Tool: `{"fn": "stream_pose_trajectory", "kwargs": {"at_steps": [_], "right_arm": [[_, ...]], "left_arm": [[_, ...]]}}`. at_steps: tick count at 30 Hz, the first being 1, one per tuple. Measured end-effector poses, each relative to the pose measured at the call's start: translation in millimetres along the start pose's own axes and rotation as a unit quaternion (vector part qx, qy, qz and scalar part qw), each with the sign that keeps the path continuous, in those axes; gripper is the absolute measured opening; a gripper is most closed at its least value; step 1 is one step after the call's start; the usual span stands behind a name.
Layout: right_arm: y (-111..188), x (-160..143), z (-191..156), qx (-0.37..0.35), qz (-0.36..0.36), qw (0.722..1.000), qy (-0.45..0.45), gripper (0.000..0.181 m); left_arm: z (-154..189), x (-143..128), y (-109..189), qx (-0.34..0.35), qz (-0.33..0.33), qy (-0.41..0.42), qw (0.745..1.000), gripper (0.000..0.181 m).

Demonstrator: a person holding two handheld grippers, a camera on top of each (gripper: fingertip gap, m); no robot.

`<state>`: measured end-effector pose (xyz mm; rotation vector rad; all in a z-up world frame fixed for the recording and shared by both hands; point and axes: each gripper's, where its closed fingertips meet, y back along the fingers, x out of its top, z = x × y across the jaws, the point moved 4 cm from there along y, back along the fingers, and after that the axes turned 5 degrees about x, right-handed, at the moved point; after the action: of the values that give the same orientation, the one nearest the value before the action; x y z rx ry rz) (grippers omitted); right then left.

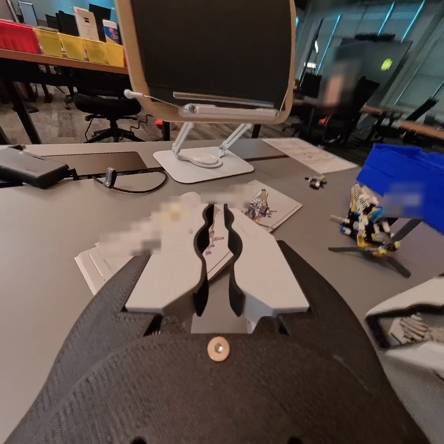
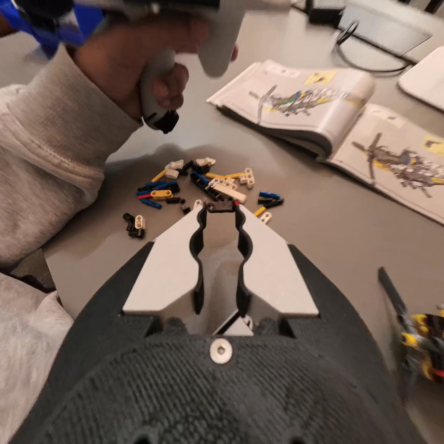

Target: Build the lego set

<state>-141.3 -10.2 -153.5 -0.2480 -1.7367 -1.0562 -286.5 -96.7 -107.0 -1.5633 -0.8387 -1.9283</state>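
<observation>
Black flat lego piece (image 2: 220, 206) pinched in right tool (image 2: 219, 208); left tool (image 1: 217, 206) slightly spread, empty.

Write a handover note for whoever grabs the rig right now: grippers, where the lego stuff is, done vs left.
Left gripper: slightly open, empty, above the open instruction booklet.
Right gripper: pinching a small black piece by its ends at the fingertips, just above the loose pile of pieces.
Partly built yellow-and-black model with propeller lies on the table, right of the booklet. A small separate sub-assembly sits farther back.
Done: model core and propeller.
Left: black piece not yet attached; many loose pins and connectors unused.
</observation>
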Motion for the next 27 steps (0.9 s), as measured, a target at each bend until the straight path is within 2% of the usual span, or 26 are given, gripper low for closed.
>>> {"fn": "stream_pose_trajectory", "kwargs": {"at_steps": [3,7,9,11,15,19,23,27], "right_arm": [[32.0,17.4,14.8,-0.02,0.068,0.997,-0.022,0.021],[73.7,35.1,29.5,0.002,0.18,0.98,-0.087,0.021],[82.3,35.5,31.7,0.03,0.214,0.967,-0.131,0.021],[82.2,28.8,32.0,0.047,0.218,0.962,-0.159,0.021],[88.9,10.6,45.8,-0.034,0.177,0.975,-0.128,0.022],[100.6,15.0,46.0,-0.032,0.193,0.973,-0.125,0.021],[96.5,12.0,42.1,-0.019,0.191,0.973,-0.127,0.021],[95.5,12.5,37.6,-0.01,0.193,0.973,-0.125,0.022]], "left_arm": [[14.8,-4.2,-2.7,-0.011,-0.008,-0.052,0.999,0.009],[42.0,-0.8,-0.7,-0.079,0.013,-0.062,0.995,0.016],[58.4,-0.3,3.5,-0.126,0.026,-0.087,0.988,0.023],[76.8,-2.6,9.2,-0.178,0.032,-0.114,0.977,0.03],[96.9,-11.0,13.2,-0.253,0.001,-0.089,0.963,0.027],[87.6,-7.2,12.2,-0.235,0.012,-0.077,0.969,0.023],[82.8,-1.1,13.4,-0.233,0.029,-0.05,0.971,0.022],[79.9,-3.3,10.4,-0.207,0.034,-0.077,0.975,0.02]]}}
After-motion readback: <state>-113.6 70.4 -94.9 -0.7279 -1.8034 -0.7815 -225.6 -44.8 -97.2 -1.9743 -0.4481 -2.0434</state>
